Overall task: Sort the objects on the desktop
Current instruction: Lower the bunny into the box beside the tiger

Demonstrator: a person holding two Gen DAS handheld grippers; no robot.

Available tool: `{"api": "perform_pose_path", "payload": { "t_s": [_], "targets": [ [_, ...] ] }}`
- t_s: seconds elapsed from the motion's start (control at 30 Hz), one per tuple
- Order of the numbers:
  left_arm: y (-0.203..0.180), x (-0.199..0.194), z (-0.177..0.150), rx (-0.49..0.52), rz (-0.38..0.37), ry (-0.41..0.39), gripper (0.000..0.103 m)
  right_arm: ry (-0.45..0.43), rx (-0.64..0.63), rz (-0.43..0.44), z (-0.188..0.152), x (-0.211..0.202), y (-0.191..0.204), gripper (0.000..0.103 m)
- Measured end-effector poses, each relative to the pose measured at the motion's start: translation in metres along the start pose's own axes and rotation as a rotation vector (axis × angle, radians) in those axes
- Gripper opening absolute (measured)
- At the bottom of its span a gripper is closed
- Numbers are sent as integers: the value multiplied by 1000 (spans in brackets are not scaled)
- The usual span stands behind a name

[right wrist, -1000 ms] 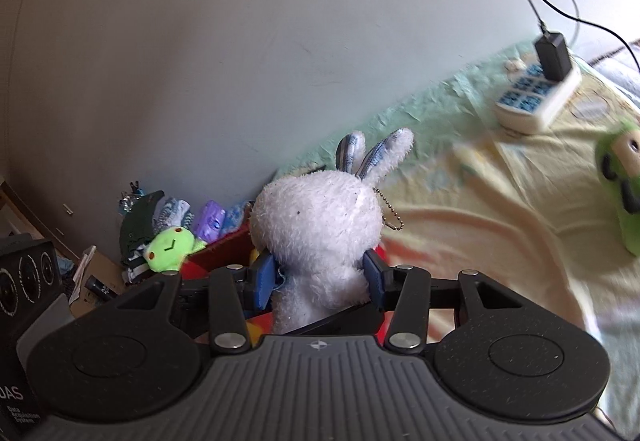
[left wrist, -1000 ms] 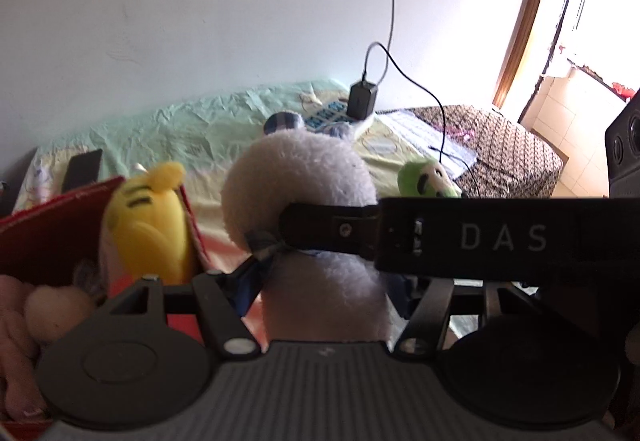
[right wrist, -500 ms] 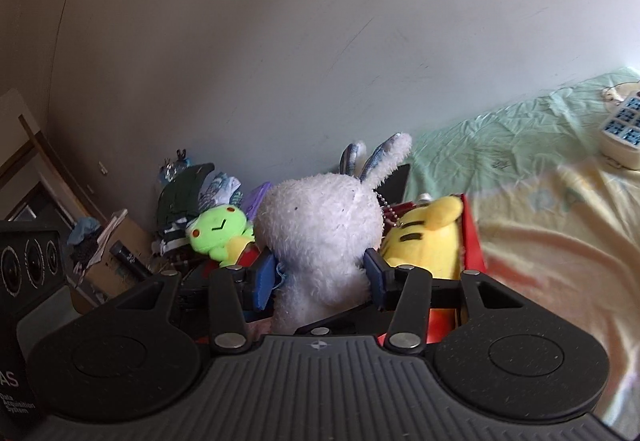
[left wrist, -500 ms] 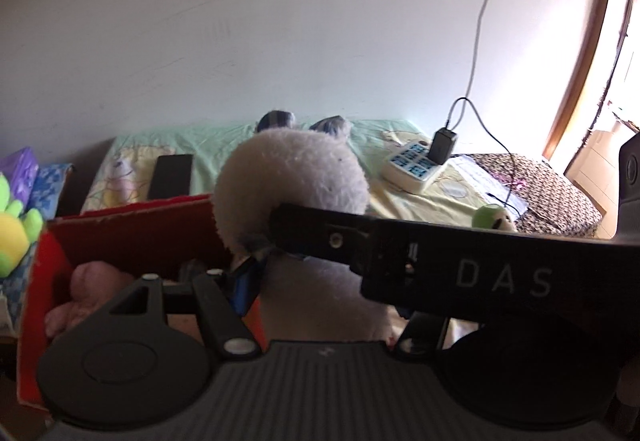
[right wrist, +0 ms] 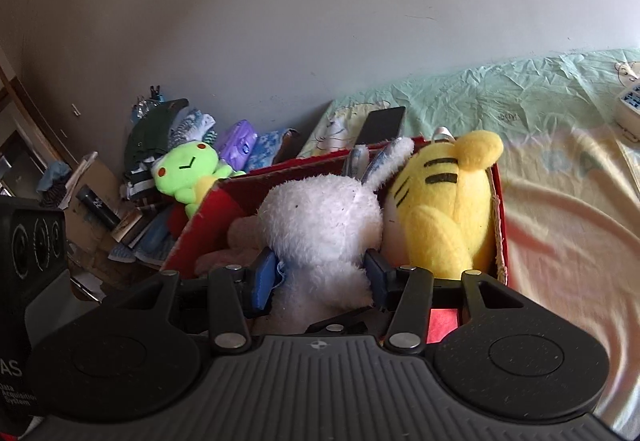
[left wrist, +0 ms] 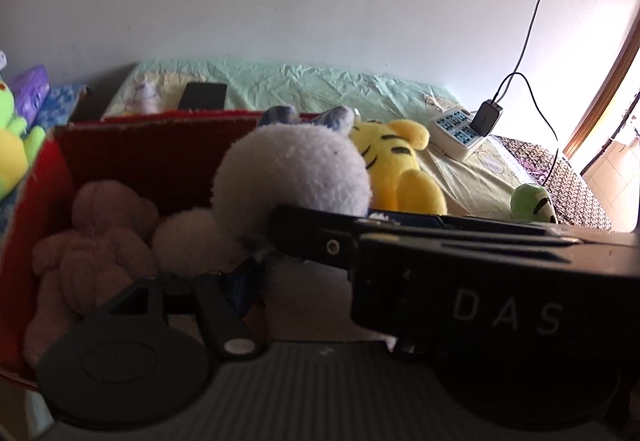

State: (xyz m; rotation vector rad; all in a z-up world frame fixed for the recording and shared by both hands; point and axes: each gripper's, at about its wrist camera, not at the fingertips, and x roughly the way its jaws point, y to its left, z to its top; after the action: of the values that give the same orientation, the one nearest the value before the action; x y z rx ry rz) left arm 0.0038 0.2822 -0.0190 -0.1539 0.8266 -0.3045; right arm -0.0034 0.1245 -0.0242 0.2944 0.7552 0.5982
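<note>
A white plush rabbit (right wrist: pixel 320 229) with grey-blue ears is held over the red box (right wrist: pixel 502 225). My right gripper (right wrist: pixel 320 273) is shut on its body. The rabbit also shows in the left wrist view (left wrist: pixel 292 169), with my left gripper (left wrist: pixel 304 273) at its lower body; the right gripper's black body crosses in front and hides the left gripper's right finger. A yellow striped plush (right wrist: pixel 444 209) stands at the box's right end, and it also shows in the left wrist view (left wrist: pixel 396 169). A pink plush (left wrist: pixel 92 237) lies in the box's left end.
A green frog plush (right wrist: pixel 188 173) sits left of the box among clutter. A small green plush (left wrist: pixel 532 203), a power strip with a charger (left wrist: pixel 460 133) and a dark phone (left wrist: pixel 202 95) lie on the bedsheet. The wall is close behind.
Both grippers carried the rabbit left and down to the red box. The view swung so the box interior, the pink plush and the yellow plush now lie under and beside the rabbit.
</note>
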Motion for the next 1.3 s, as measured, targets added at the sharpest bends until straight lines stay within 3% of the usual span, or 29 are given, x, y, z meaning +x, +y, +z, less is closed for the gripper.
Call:
{"api": "perform_pose_path", "payload": {
  "t_s": [0.07, 0.23, 0.67, 1.3],
  "targets": [
    [3, 7, 0, -9, -7, 13, 72, 13, 26, -9, 1, 5, -6, 53],
    [9, 19, -1, -29, -31, 42, 73, 30, 102, 11, -1, 12, -19, 53],
    [22, 33, -5, -77, -86, 60, 73, 26, 72, -4, -2, 23, -16, 52],
    [22, 33, -12, -56, -105, 37, 76, -3, 15, 0, -8, 22, -15, 53]
  ]
}}
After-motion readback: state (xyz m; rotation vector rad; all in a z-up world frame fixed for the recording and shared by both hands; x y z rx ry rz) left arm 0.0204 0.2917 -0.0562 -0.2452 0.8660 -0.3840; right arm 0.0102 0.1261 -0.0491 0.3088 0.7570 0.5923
